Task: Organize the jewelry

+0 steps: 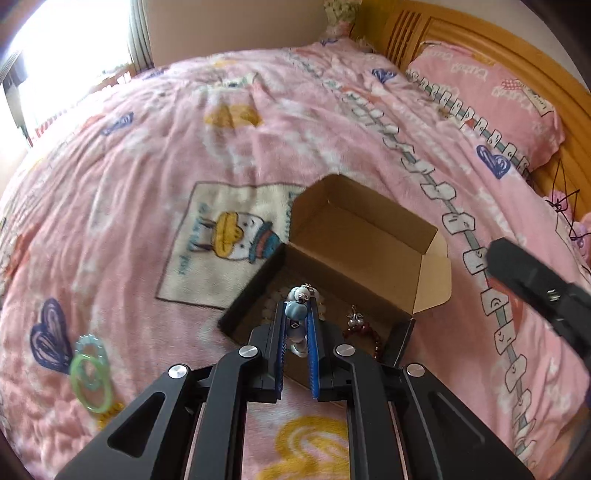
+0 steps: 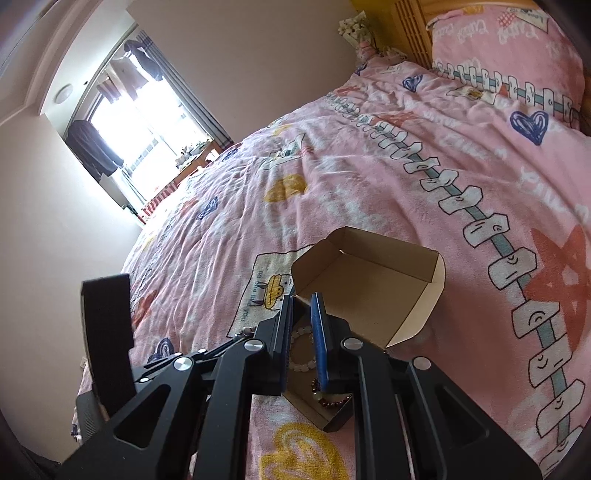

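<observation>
On the pink bedspread (image 1: pixel 147 155), toward its near left edge, a green ring (image 1: pixel 92 382) overlaps a pale blue ring (image 1: pixel 90 345). To their right the left gripper (image 1: pixel 297 321) hangs over the open cardboard box (image 1: pixel 369 236), its blue pads nearly closed on a blue-grey bead bracelet (image 1: pixel 297 314). Inside the box lie a white bead bracelet (image 2: pixel 301 363) and a dark red bead bracelet (image 1: pixel 365 334). The right gripper (image 2: pixel 303 321), narrowly parted and holding nothing, hovers over the box's near corner. A pink pillow (image 1: pixel 491 96) lies against the wooden headboard (image 1: pixel 461 29).
</observation>
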### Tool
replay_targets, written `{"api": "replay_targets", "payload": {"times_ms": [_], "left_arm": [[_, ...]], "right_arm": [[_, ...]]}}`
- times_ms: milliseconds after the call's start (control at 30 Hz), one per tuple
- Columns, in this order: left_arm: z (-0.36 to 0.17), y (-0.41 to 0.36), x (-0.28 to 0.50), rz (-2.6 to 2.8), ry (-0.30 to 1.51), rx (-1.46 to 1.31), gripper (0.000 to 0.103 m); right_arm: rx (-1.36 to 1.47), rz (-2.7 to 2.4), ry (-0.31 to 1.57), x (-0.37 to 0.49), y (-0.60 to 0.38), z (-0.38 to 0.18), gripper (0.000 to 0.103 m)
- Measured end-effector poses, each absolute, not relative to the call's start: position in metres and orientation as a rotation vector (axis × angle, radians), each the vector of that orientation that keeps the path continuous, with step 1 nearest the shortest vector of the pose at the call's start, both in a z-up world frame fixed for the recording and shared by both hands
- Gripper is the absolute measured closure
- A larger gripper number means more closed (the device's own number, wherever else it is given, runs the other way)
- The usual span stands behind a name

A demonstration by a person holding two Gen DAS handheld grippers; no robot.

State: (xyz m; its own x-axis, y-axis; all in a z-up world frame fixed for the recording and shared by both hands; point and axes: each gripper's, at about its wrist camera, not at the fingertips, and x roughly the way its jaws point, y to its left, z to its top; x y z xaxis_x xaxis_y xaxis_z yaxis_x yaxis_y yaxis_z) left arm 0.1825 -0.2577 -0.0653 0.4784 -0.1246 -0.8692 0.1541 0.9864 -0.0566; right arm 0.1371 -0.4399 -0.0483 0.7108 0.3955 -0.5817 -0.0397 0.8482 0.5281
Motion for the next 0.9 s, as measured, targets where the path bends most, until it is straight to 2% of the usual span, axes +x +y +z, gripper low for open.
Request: {"api": "replay_targets", "payload": {"times_ms": [300, 467, 567, 600, 633, 800, 867, 900], "left_arm": [[-0.074, -0.259, 0.187, -0.178, 1.090, 0.045, 0.092], [-0.070, -0.258, 0.189, -0.194, 1.098, 0.030, 0.091], [-0.069, -0.256, 0.188, -0.195, 1.090, 0.002, 0.074], [-0.069, -0.256, 0.188, -0.192, 1.087, 0.003, 0.063], [-0.068, -0.256, 0.187, -0.190, 1.082, 0.005, 0.060], [-0.065, -0.247, 0.182, -0.151, 1.072, 0.028, 0.059], [-0.060, -0.234, 0.177, -0.135, 1.059, 0.015, 0.050], [-0.056, -0.222, 0.173, -0.107, 1.043, 0.013, 0.037]], "right_arm": [[0.613, 0.215, 0.713, 0.134, -0.459, -0.046, 0.090], [0.555, 0.227, 0.720, 0.133, -0.442, -0.042, 0.089], [0.545, 0.225, 0.725, 0.133, -0.441, -0.042, 0.089], [0.554, 0.213, 0.723, 0.132, -0.445, -0.043, 0.089], [0.564, 0.207, 0.719, 0.131, -0.448, -0.043, 0.089], [0.574, 0.198, 0.720, 0.129, -0.455, -0.043, 0.089], [0.576, 0.200, 0.719, 0.126, -0.454, -0.041, 0.089], [0.568, 0.204, 0.722, 0.123, -0.451, -0.040, 0.089]]}}
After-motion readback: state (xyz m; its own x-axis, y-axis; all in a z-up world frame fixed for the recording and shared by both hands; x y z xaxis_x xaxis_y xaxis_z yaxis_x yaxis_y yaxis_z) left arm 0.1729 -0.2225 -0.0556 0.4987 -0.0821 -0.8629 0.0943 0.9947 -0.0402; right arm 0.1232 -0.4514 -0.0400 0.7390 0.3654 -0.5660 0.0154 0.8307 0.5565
